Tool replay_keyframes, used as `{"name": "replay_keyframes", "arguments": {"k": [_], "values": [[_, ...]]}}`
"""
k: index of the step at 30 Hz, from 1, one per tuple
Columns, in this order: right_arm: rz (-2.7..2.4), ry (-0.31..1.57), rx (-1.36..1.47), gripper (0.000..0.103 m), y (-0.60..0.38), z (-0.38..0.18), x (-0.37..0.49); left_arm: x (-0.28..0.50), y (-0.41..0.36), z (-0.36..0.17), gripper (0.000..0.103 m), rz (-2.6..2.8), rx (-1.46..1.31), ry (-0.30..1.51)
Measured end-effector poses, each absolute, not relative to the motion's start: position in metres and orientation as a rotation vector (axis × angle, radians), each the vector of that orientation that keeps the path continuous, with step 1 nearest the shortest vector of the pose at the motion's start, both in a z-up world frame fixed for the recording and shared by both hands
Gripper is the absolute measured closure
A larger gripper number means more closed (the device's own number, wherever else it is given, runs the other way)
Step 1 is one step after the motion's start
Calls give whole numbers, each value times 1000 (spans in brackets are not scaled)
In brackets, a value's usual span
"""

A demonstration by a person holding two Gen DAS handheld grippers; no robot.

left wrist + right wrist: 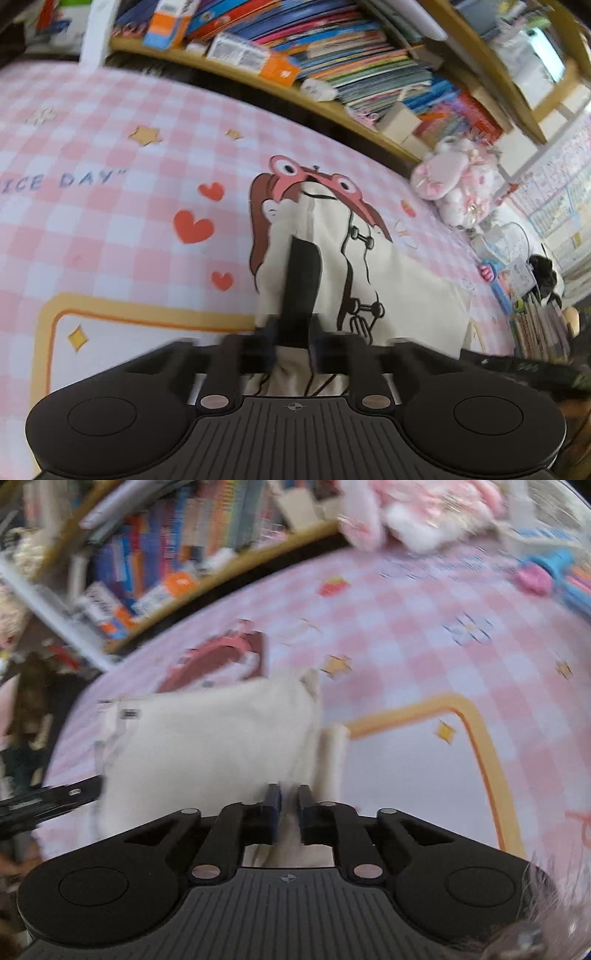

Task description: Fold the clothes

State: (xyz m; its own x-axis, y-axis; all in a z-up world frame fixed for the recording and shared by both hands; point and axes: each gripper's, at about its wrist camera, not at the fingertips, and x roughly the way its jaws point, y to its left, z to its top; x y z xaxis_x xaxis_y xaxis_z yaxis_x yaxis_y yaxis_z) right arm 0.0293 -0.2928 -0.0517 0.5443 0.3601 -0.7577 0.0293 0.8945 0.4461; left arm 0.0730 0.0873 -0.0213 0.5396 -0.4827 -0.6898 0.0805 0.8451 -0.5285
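A cream garment point(406, 295) with a black line drawing lies on the pink checked sheet point(110, 229). In the left wrist view my left gripper point(294, 343) is shut on a gathered edge of it, and a dark strip runs up from between the fingers. In the right wrist view the same cream garment point(207, 746) lies folded over with a small label near its far left corner. My right gripper point(288, 808) is shut on its near right edge, with cloth bunched between the blue pads. A black gripper part point(48, 801) pokes in at the left.
A wooden shelf of colourful books point(332, 55) runs along the far side of the sheet. Pink and white plush toys point(454, 181) sit at its right end. More books and toys point(535, 317) crowd the right edge. The sheet carries a cartoon print point(314, 184).
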Motion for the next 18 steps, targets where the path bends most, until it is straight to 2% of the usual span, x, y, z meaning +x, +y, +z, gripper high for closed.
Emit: {"name": "replay_keyframes", "arguments": {"k": [2,9,12,14,18], "values": [[162,965,461,98,-293,-56,24,71,94,-13,100,-386,-564,938],[80,931,428,101,-279,-50,13,87,113,-42,99,-400,-585,979],[59,927,428,101,-279,-45,10,87,113,-39,87,-461,-598,949],[28,932,469,95,-283,-46,11,90,116,-41,77,-452,-601,954],[-43,903,691,88,-304,-48,7,95,118,-46,78,-438,-613,964]]}}
